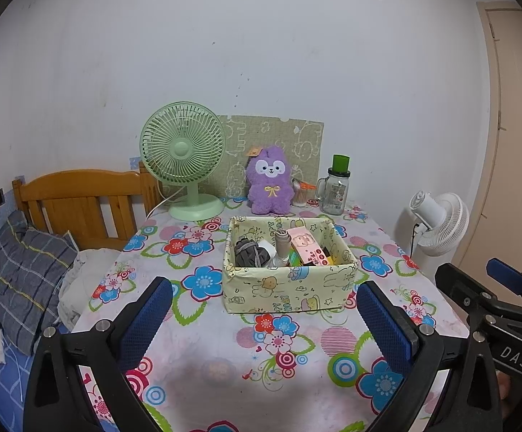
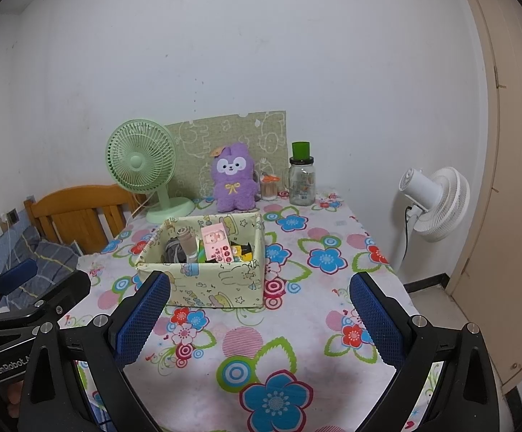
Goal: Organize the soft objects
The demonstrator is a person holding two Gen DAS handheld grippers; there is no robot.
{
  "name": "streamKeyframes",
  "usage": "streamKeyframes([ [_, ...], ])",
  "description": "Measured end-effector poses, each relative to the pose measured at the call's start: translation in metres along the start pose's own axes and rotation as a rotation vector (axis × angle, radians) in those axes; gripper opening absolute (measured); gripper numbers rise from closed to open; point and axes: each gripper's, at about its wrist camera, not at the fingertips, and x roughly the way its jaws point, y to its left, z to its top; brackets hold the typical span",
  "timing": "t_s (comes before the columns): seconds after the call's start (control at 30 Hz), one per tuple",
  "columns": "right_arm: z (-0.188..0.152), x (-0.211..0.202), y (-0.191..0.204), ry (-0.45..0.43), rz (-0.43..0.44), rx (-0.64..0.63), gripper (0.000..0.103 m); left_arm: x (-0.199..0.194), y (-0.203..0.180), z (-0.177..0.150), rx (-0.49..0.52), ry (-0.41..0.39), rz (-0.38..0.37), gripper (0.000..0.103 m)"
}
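1. Both grippers hung over the near end of the floral tablecloth [image 1: 279,388], fingers spread wide and holding nothing. The left gripper [image 1: 264,318] and right gripper [image 2: 259,318] sat side by side, neither touching anything.
2. The key relation: the purple plush toy [image 1: 270,185] stood upright at the far end, against the patterned board [image 1: 297,133], with the fabric storage box [image 1: 289,288] directly between it and the fingers. So any reach would have to go over or around the box, I'd say.
3. The plush's long axis ran vertical, so a side-on pinch looked the natural grab.
4. Which hand was nearer? Hard to call. In the left view the plush sat nearly dead ahead; in the right view it lay a bit left of centre [image 2: 233,180].
5. The box already held a grey bundle [image 1: 248,252] and a pink packet [image 1: 309,248].
6. The left view showed the bed pillow [image 1: 23,270] fully; the right view showed more of the white standing fan [image 2: 435,203] and floor.
7. The green desk fan [image 1: 183,154] and glass jar [image 1: 334,189] flanked the plush, close on either side.
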Motion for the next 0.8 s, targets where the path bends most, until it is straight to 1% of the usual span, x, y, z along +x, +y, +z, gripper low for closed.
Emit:
streamKeyframes([
  [0.37,0.001,-0.002,-0.003,-0.003,-0.002,0.005,0.101,0.000,0.000,0.000,0.008,-0.003,0.001,0.103],
  [0.8,0.001,-0.004,-0.006,-0.006,-0.003,0.013,0.101,-0.008,-0.011,-0.002,0.040,-0.013,0.010,0.103],
])
